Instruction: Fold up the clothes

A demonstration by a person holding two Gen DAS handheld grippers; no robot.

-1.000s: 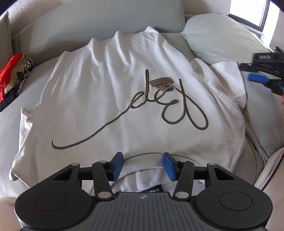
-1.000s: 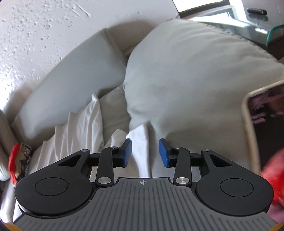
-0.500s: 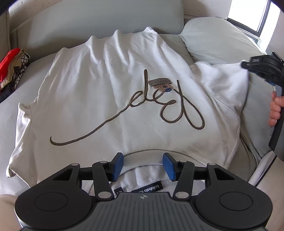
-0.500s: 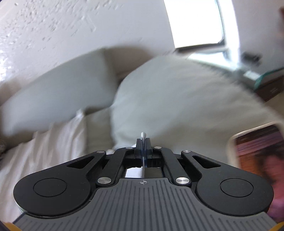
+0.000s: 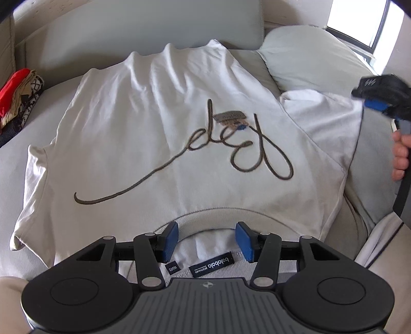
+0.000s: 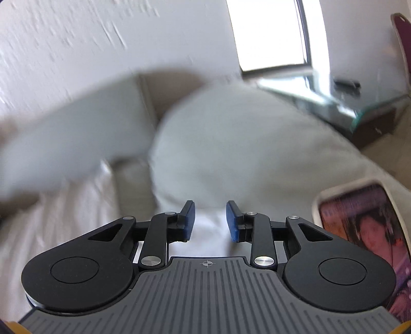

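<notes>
One white T-shirt [image 5: 164, 133], laid flat and face up on a grey sofa [image 5: 30, 154], brown script across the chest, a small tag resting on the lettering; the collar [image 5: 205, 215] lies nearest the left tool, the hem runs up against the sofa's back cushion [image 5: 154, 23]. Left tool [image 5: 206, 240]: jaws about half apart, hovering over the collar, gripping nothing. Right tool [image 5: 377, 102]: off the shirt's right sleeve [image 5: 323, 115], its jaws opening; in its own blurred view white cloth shows below the gap, with no pad seen pressing on it, so it looks empty. Step in hand, as judged: the first fold, with the right sleeve due to go over the chest. Next move calls for a fresh pinch on the sleeve edge and a sweep toward the lettering while the collar keeps flat. Beyond that sleeve, a large grey pillow [image 5: 308, 59]; further on, a window [image 5: 359, 20] and a glass side table [image 6: 334, 102]. Left of the shirt, a pile of red and patterned clothes [image 5: 18, 100]. Beside the right tool, a phone [image 6: 364, 231].
</notes>
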